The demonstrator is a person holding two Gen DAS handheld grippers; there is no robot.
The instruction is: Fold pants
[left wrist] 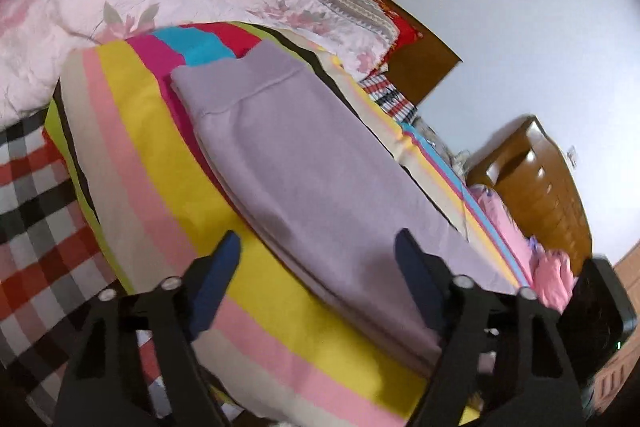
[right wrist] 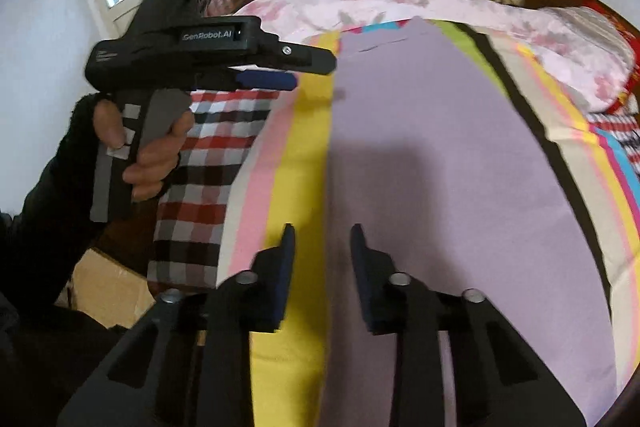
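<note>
Two pairs of tongs hover over a bed, one in each of the person's hands. The lilac pants (right wrist: pixel 432 163) lie flat and lengthwise on a striped sheet (left wrist: pixel 168 203) of pink, yellow, blue and magenta bands, their waistband end toward the far side near a pink floral quilt (left wrist: pixel 80 23). In the left wrist view the pants look doubled, with layered edges showing along their near side.

The left tongs (left wrist: pixel 318 259) stand wide, their blue pads (left wrist: pixel 216 283) apart above the yellow stripe and the pants' near edge, nothing pinched between them. From the right wrist view the same left tongs (right wrist: pixel 280 73) show side-on, held by a hand (right wrist: pixel 148 151) in a dark sleeve above a red, black and white checked cloth (right wrist: pixel 204 179).

The right tongs (right wrist: pixel 322 251) are narrow, with a gap showing between the pads; they straddle the pants' left edge where lilac meets yellow, and no cloth is caught between them.

A cardboard box (right wrist: pixel 108 291) sits low beside the bed; its contents cannot be made out. A wooden chest of drawers (left wrist: pixel 540 187) stands by the wall.
</note>
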